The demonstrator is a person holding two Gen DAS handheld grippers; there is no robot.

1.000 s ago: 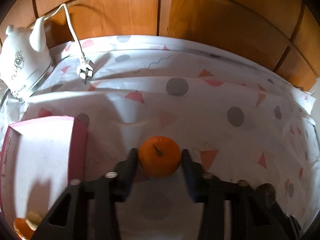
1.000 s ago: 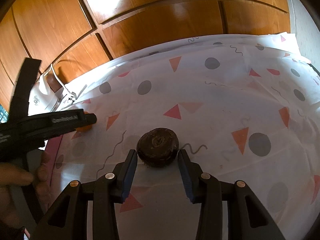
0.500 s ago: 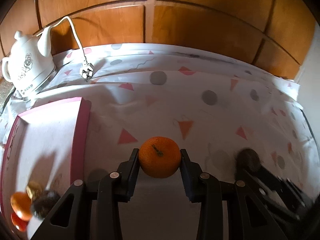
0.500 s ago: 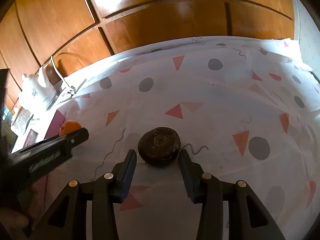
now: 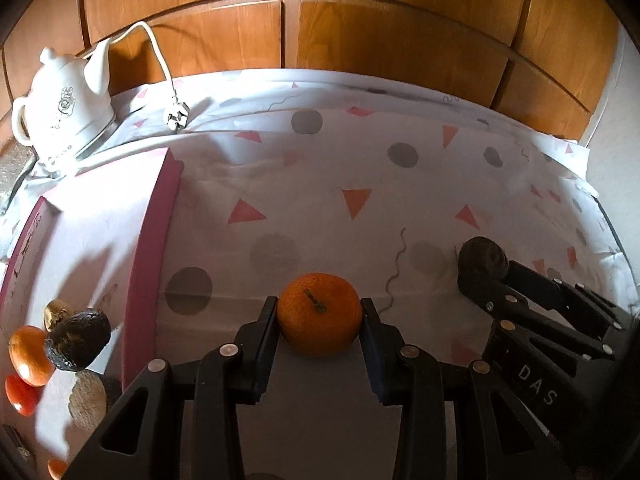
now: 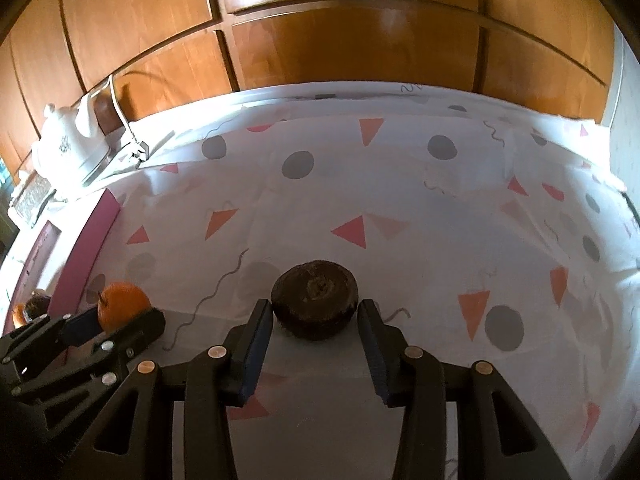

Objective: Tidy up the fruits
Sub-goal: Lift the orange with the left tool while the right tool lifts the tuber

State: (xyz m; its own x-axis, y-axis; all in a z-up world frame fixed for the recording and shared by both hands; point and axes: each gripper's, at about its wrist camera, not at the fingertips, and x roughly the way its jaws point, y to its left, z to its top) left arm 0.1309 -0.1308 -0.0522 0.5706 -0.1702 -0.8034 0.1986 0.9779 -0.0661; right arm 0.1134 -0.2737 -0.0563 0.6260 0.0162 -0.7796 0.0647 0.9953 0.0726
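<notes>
In the left wrist view, the left gripper [image 5: 320, 316] is angling down toward the patterned surface [image 5: 320, 184], its fingers [image 5: 264, 332] pressing both sides of a mandarin [image 5: 318, 314] and holding it. A pink box [image 5: 148, 248] is lying at the left, containing other fruits [image 5: 76, 338]; a white kettle [image 5: 64, 116] is standing behind it.

In the right wrist view, the right gripper [image 6: 316, 320] is also tilting downward. Its fingers [image 6: 256, 340] are flanking a dark brown fruit [image 6: 314, 300], slight gaps showing on both sides, so whether they are clamping it is unclear.
</notes>
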